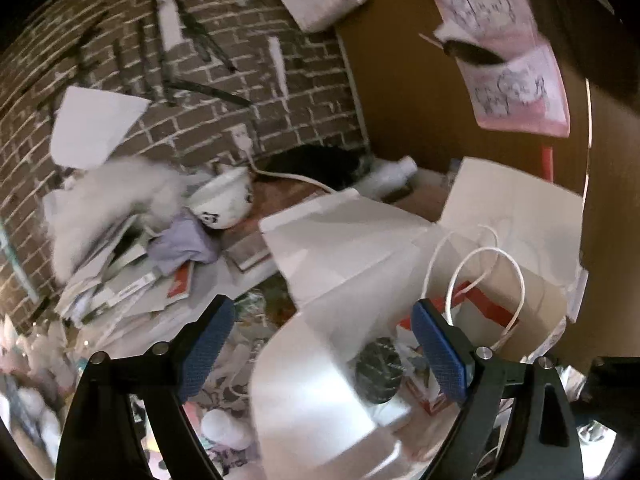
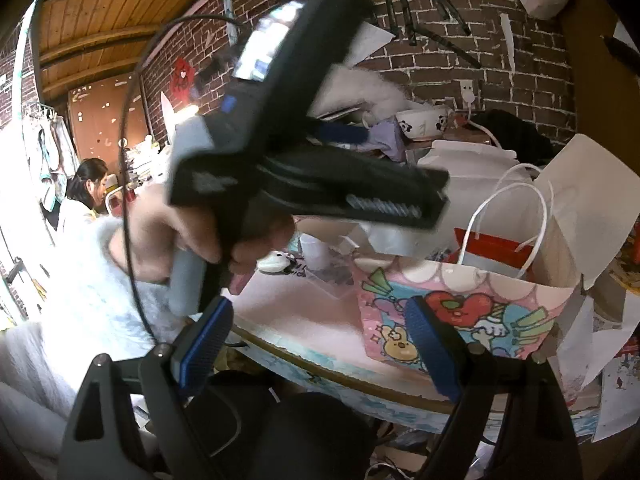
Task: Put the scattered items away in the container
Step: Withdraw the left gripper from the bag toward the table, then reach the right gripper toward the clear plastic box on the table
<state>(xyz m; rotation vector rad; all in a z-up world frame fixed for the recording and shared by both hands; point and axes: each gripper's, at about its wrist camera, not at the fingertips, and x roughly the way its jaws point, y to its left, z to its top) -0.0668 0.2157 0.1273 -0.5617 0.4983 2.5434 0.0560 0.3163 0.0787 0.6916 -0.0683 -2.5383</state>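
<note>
My left gripper (image 1: 324, 344) is open above a cluttered table, with a blurred white bag or box (image 1: 320, 392) between its blue pads but not pinched. A dark round lid (image 1: 378, 370) lies just beyond it. A white paper bag with cord handles (image 1: 508, 240) stands open to the right. In the right wrist view my right gripper (image 2: 320, 348) is open and empty at the table's near edge (image 2: 320, 364). A pink cartoon-print container (image 2: 460, 316) stands beyond its right finger. The other hand-held gripper (image 2: 304, 148) hovers above the table.
A panda bowl (image 1: 224, 200), purple cloth (image 1: 184, 244) and a stack of papers (image 1: 120, 280) lie at the back left by the brick wall. A white bottle (image 1: 390, 174) lies at the back. A person (image 2: 86, 192) sits far left.
</note>
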